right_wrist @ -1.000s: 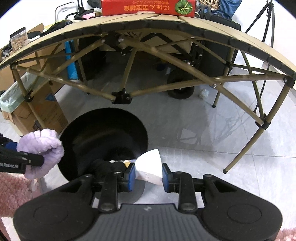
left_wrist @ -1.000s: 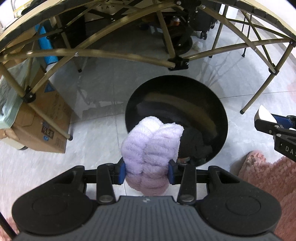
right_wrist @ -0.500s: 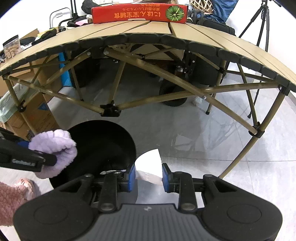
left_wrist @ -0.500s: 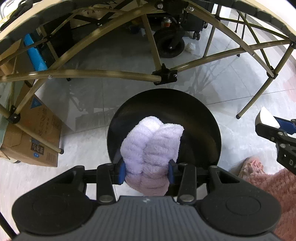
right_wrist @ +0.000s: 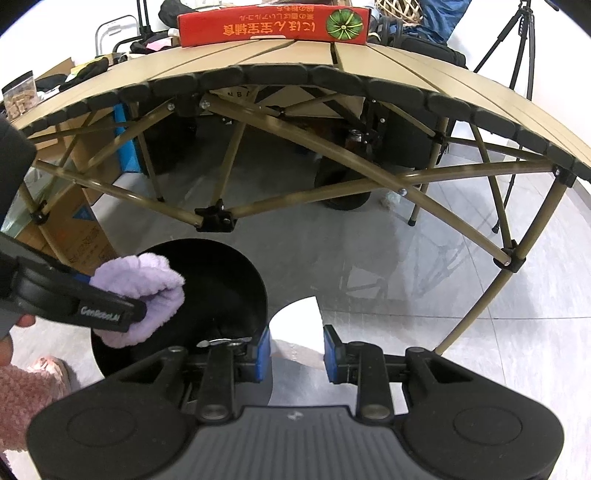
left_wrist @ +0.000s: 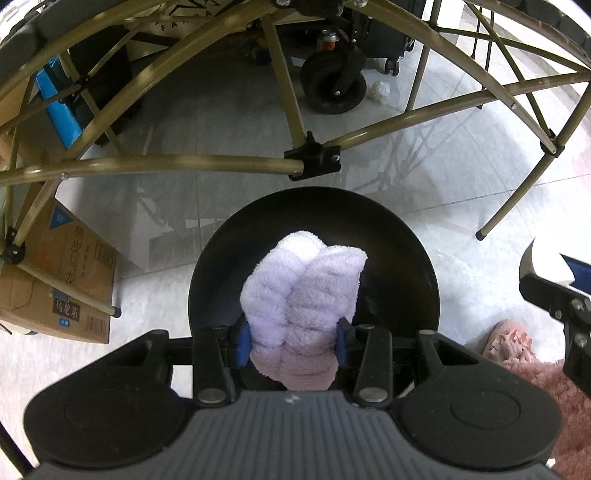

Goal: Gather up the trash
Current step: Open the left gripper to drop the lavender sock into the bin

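Left wrist view: left tool (left_wrist: 291, 334) clamped on the lilac cloth (left_wrist: 301, 288) above the black bin (left_wrist: 413, 258); let go centred. Right tool (right_wrist: 295, 354) pinches white paper (right_wrist: 297, 321) beside the rim.

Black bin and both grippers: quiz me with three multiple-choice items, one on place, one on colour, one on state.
1. The purple fluffy cloth hangs:
A over the black bin
B on the table top
C on the cardboard box

2. The box on the folding table is:
A blue
B red
C green

3. The right gripper is:
A empty and open
B shut on white paper
C shut on a bottle

Answers: 1 A, the left gripper holds the cloth above the bin's mouth; 2 B, the red box shows plainly; 3 B, paper sits pinched between its blue pads.
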`<state>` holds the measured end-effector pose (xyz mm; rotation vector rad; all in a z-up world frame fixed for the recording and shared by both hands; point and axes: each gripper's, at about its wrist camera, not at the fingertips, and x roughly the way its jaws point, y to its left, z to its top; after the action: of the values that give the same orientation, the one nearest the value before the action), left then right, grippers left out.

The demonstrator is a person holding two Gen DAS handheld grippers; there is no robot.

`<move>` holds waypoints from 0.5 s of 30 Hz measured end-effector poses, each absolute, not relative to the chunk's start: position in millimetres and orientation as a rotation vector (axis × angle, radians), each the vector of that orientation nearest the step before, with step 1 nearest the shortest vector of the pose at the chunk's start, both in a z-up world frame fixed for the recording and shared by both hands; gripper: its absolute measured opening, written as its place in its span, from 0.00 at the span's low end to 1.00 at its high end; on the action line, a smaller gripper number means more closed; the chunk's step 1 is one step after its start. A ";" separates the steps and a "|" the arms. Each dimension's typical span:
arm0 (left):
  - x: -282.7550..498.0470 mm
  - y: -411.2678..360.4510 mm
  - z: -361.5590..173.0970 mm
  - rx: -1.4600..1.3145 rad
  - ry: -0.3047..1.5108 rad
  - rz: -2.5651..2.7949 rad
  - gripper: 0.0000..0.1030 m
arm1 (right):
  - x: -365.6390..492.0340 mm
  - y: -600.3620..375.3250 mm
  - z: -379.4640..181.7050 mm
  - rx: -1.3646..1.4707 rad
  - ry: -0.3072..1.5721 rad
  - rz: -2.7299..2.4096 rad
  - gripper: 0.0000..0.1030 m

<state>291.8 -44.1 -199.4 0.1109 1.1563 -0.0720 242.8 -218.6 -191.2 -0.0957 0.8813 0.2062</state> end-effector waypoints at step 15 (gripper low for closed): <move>299.4 -47.3 -203.0 0.146 1.192 -0.015 1.00 | 241.0 -218.9 -191.0 -0.098 0.878 0.205 0.28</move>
<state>299.4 -47.3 -203.0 0.1463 1.1925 -0.0146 241.0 -218.9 -191.0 -0.0978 0.8784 0.2050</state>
